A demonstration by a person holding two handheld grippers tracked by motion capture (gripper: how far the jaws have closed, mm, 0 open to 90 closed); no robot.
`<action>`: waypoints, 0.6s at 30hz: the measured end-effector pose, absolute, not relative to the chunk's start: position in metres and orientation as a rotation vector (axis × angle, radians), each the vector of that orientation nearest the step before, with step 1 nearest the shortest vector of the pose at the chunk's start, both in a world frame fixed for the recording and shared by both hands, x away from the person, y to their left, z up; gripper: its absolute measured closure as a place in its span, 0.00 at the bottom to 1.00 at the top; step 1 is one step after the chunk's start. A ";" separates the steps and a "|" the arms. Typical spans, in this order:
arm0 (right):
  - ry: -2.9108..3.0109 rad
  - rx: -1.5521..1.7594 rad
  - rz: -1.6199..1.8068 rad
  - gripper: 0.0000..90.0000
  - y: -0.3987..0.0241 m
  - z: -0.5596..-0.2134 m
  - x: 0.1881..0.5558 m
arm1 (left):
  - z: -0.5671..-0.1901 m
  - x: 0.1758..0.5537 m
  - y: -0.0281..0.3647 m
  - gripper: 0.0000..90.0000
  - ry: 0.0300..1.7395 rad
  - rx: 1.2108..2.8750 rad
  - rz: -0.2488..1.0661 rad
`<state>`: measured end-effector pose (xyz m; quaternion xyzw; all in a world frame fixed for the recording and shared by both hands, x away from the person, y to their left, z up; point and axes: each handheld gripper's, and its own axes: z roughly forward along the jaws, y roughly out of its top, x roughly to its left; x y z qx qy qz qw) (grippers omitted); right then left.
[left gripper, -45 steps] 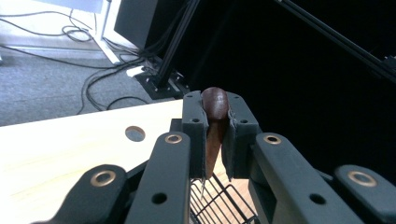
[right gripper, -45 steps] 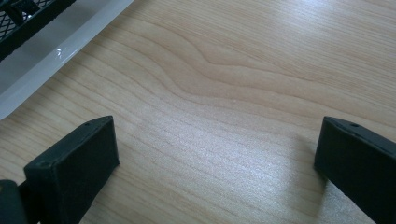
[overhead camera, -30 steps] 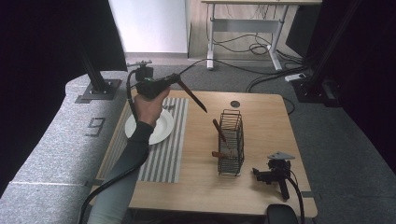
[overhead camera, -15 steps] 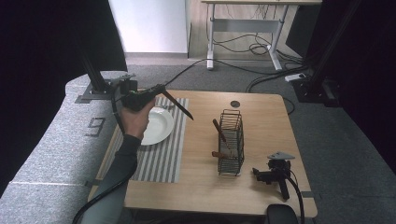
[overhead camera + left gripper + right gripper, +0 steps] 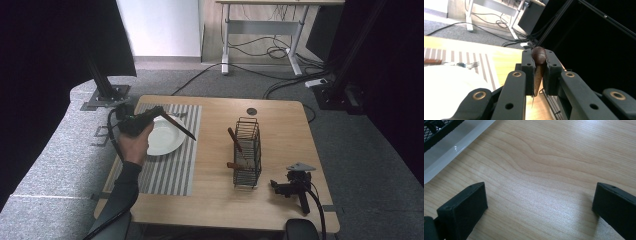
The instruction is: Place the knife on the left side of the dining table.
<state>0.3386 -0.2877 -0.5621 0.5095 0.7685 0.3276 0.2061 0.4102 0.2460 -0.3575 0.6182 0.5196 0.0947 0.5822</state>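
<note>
Matt pale wood-grain table [image 5: 554, 157], black wire-mesh rack [image 5: 247, 152]

Pale wood-grain table [image 5: 280, 125] under my black right tongs [image 5: 539, 207], brown handle [image 5: 539, 56] pinched in my black left tongs [image 5: 539, 62], white plate [image 5: 162, 137] below them on a grey-and-white striped mat [image 5: 170, 170], black wire basket [image 5: 247, 157] beside my right tongs.

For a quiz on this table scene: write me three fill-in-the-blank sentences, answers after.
1. The left gripper is shut on a ____-handled utensil.
2. The right gripper lies on the table with jaws ____.
3. The white plate sits on a ____ placemat.
Answers: wooden; open; striped
</note>
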 end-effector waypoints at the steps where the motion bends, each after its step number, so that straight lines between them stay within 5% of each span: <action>1: 2.141 1.420 0.912 0.00 -0.288 -0.562 0.339 | -0.360 0.408 0.249 0.89 1.220 1.439 0.223; 18: 2.142 1.418 0.912 0.00 -0.288 -0.562 0.339 | -0.410 0.374 0.291 0.89 1.346 1.351 0.217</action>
